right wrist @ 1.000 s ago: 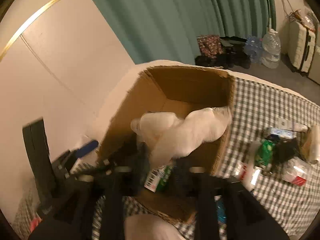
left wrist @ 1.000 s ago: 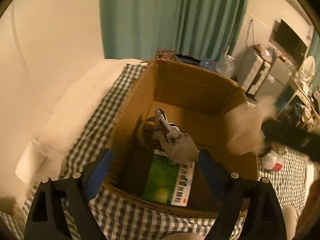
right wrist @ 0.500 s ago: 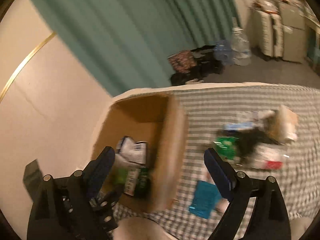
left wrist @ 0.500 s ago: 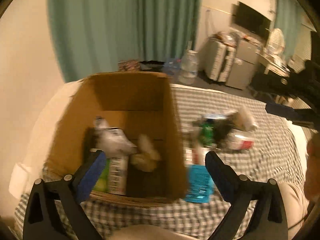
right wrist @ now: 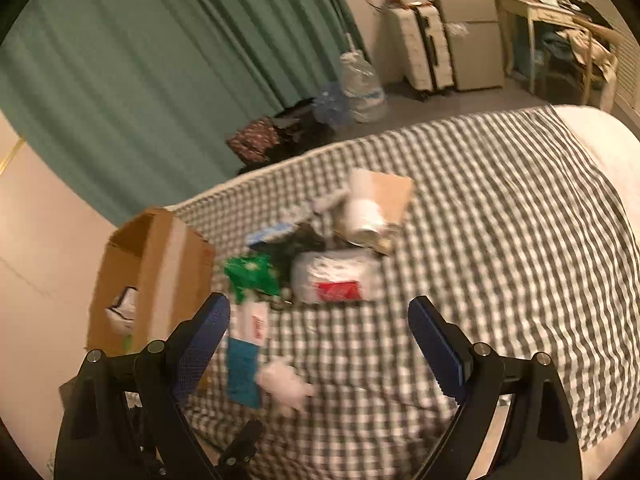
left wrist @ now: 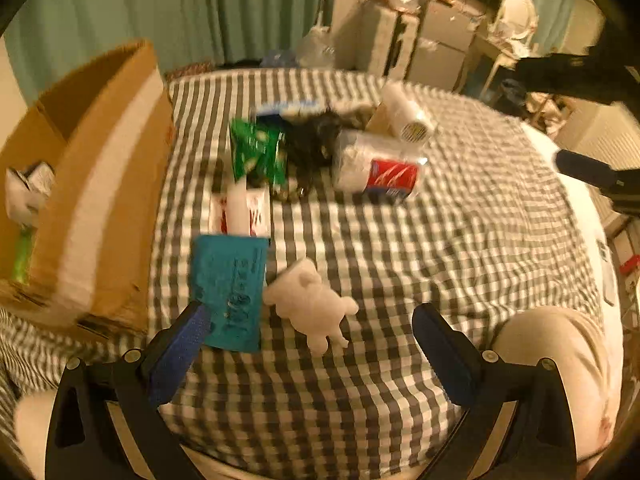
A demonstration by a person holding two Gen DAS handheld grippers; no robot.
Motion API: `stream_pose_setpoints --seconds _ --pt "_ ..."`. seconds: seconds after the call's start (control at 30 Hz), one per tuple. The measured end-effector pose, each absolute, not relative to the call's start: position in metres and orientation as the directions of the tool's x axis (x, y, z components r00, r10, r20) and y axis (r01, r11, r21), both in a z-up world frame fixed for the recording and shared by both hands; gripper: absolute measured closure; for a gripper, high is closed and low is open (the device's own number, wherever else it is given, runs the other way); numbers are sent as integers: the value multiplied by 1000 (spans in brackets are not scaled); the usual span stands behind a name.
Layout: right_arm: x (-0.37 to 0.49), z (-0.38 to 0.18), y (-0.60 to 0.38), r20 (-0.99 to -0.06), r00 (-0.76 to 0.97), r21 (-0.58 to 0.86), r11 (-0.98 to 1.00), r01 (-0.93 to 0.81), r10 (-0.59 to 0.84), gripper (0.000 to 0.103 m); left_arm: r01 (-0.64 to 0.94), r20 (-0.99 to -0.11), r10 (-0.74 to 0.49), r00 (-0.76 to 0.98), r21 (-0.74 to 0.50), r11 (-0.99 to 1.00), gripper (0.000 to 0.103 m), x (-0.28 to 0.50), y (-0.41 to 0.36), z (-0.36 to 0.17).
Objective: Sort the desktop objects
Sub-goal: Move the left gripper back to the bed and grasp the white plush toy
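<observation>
Left gripper (left wrist: 308, 344), nearest the camera: jaws spread wide, nothing held, hovering over the checked cloth (left wrist: 460, 240). Just beyond its fingertips, between them, lies a small white plush toy (left wrist: 310, 304); a teal packet (left wrist: 230, 288) lies touching the toy's left side, its near end by the left fingertip. Farther on: a red-and-white box (left wrist: 240, 210), then a green bag (left wrist: 258, 152), a white packet with a red label (left wrist: 378, 164) and a white roll (left wrist: 408, 114), clustered together. A cardboard box (left wrist: 100, 184) stands at far left, items inside. Right gripper (right wrist: 320, 334): likewise wide open and empty, higher above the cloth, the same toy (right wrist: 284, 386) and packet (right wrist: 242, 372) near its left fingertip.
</observation>
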State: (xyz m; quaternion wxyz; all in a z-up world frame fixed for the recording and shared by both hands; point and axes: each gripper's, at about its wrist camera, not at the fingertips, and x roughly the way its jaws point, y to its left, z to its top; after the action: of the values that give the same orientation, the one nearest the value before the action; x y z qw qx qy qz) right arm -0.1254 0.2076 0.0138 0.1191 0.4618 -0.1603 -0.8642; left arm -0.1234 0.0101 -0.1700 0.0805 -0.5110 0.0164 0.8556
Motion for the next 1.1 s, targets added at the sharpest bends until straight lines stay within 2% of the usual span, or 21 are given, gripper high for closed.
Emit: stream_pose_setpoints --seconds 0.13,0.27,0.4,0.6,0.63,0.67,0.7,0.73,0.77,0.87,1.1 --pt "-128 -4 218 -757 -543 413 -910 33 -363 12 -90 -905 90 -417 -57 -994 0 -131 10 -201" --pt "-131 -27 217 -777 -514 403 -915 36 -363 12 -49 -924 160 -348 -153 -987 0 -140 4 -227" --pt "-137 -48 214 -788 -455 427 -901 79 -414 12 -44 -927 122 -355 -113 -993 0 -148 10 -242" --pt "-149 -64 232 -781 -457 464 -886 32 -425 12 -1 -924 56 -378 -60 -998 2 -161 12 -249" --pt "-152 -67 235 -782 -456 469 -883 18 -425 12 6 -917 50 -395 -57 -998 5 -162 12 -247" --pt "-155 -72 238 -785 -455 473 -881 -2 -420 12 16 -908 33 -417 -44 -999 17 -162 10 -245" --pt "-157 -76 238 -790 -451 472 -881 -15 -416 12 22 -898 3 -440 -14 -1000 34 -160 10 -242" --pt "-160 -78 238 -794 -447 472 -881 -26 -412 12 10 -890 5 -455 -10 -1000 46 -158 9 -240" --pt "-163 -81 236 -797 -442 473 -881 -32 -412 12 -13 -890 45 -454 -43 -999 69 -158 8 -239" --pt "-170 -85 221 -810 -425 447 -894 -2 -404 12 -4 -892 86 -443 -94 -996 72 -155 1 -236" --pt "-186 -74 166 -827 -435 338 -934 121 -355 12 11 -873 64 -484 -80 -997 73 -152 -6 -224"
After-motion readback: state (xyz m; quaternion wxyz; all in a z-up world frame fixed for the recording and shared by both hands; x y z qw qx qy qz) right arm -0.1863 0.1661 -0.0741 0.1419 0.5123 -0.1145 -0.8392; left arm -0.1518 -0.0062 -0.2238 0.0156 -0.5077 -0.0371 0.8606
